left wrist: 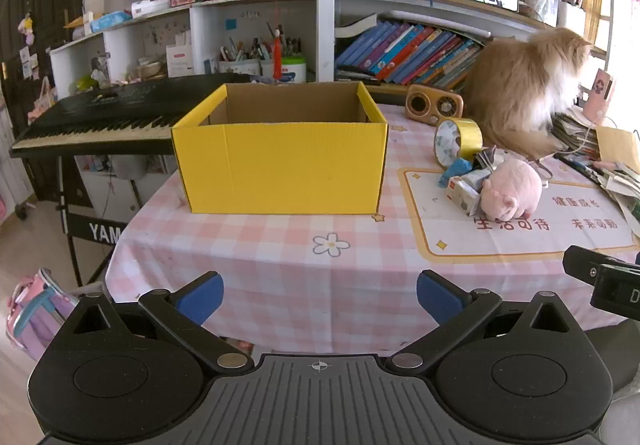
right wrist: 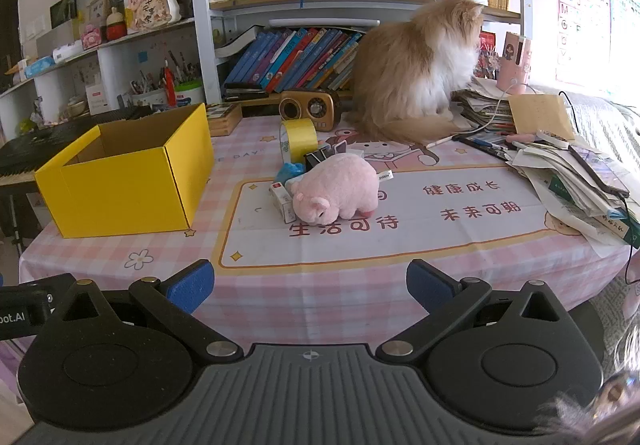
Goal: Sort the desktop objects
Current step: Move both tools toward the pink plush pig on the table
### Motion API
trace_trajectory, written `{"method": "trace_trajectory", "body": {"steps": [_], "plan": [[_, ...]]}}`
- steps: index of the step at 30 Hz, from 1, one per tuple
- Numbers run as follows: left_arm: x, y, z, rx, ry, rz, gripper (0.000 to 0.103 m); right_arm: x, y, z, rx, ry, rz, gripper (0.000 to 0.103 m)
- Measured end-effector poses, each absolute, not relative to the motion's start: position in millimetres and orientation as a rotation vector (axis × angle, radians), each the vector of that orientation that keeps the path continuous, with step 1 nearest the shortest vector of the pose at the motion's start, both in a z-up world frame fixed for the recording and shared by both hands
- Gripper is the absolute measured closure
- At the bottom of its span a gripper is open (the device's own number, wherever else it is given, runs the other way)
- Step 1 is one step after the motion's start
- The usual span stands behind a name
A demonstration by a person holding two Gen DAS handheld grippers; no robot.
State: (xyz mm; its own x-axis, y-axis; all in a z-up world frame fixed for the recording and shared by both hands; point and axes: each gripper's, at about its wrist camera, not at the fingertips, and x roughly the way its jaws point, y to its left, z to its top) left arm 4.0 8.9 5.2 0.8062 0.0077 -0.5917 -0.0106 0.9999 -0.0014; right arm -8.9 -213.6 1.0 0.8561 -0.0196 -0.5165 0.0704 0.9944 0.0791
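Observation:
An open yellow cardboard box (left wrist: 280, 165) (right wrist: 120, 189) stands on the pink checked tablecloth. To its right lies a pile: a pink plush pig (left wrist: 512, 189) (right wrist: 340, 189), a small white carton (left wrist: 464, 195) (right wrist: 282, 203), a blue wrapper (left wrist: 456, 169) (right wrist: 288, 171), black binder clips (right wrist: 318, 157) and a yellow tape roll (left wrist: 458, 139) (right wrist: 298, 139). My left gripper (left wrist: 320, 297) is open and empty, facing the box from the table's near edge. My right gripper (right wrist: 310, 285) is open and empty, facing the pig.
A fluffy orange cat (left wrist: 524, 85) (right wrist: 416, 69) sits at the back of the table beside a wooden radio (left wrist: 434, 105) (right wrist: 310, 107). Stacked papers and pens (right wrist: 572, 173) crowd the right side. A keyboard (left wrist: 104, 117) stands left of the table, bookshelves behind.

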Motion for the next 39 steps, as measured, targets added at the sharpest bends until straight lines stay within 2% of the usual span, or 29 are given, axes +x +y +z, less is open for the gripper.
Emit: {"method": "trace_trajectory", "body": {"steps": [39], "plan": [[14.1,11.8,0.5,-0.014,0.644,-0.017,0.000,1.7,-210.9,-7.1,0.088,0.557,-0.063,0.000]]}}
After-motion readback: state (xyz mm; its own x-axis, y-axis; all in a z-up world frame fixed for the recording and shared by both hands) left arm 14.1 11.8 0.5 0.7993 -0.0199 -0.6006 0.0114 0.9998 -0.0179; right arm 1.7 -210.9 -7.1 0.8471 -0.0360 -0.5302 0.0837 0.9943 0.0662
